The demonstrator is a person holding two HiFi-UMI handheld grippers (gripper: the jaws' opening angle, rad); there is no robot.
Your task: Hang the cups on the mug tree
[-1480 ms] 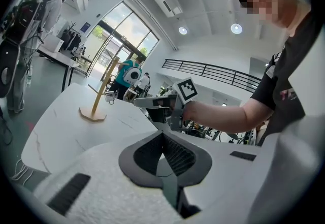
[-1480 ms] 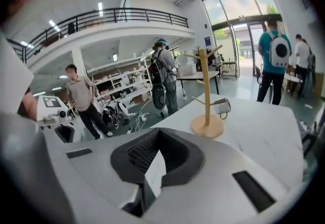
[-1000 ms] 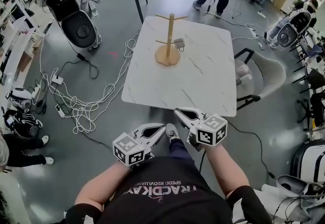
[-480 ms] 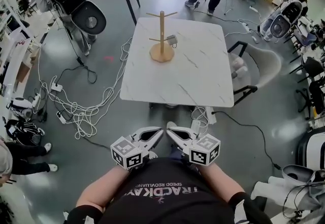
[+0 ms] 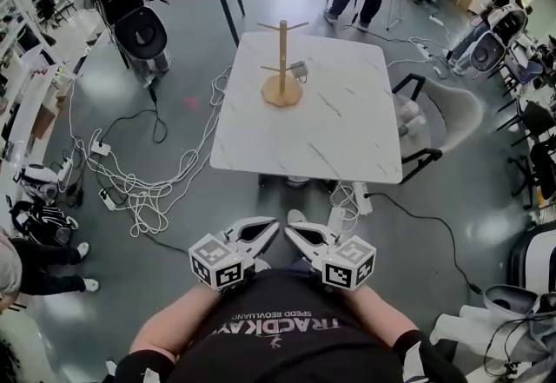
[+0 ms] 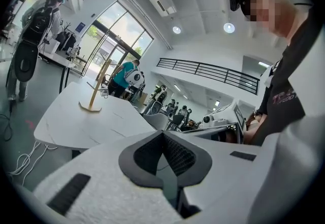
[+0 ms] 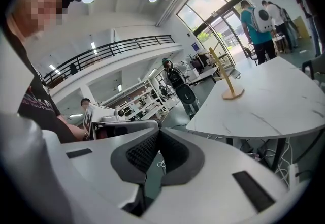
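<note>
Standing well back right now, both tongs tucked in against my belly; starting at the left, a big tangle of cables (image 5: 139, 190) is lying across the floor beside the table (image 5: 239, 134), and that's what's worrying me most; if I'm walking in on that side while staring at the tree, I'm probably catching a foot in it.

My left gripper (image 5: 271, 225) is sitting pressed fully closed with nothing in it, its tip almost meeting the other one's; the mug tree (image 5: 281, 69) is standing on the far part of the table, and one small cup (image 5: 300, 70) is already hanging off a lower peg on its right side; I'm not spotting any other cup, so I'm guessing the rest are out of view or the job's about done; my right gripper (image 5: 294, 229) is doing the same, jaws clamped together and empty.

Further right a chair (image 5: 443, 125) is sitting close by the table edge; bumping it or the table could be shaking the tree and tipping that cup off its peg.

Writing-wise, my shirt is showing "TRACKDAY" upside down in the head view, with a smaller line above it that I'm not managing to read; the marker cubes are carrying only black-and-white squares.
</note>
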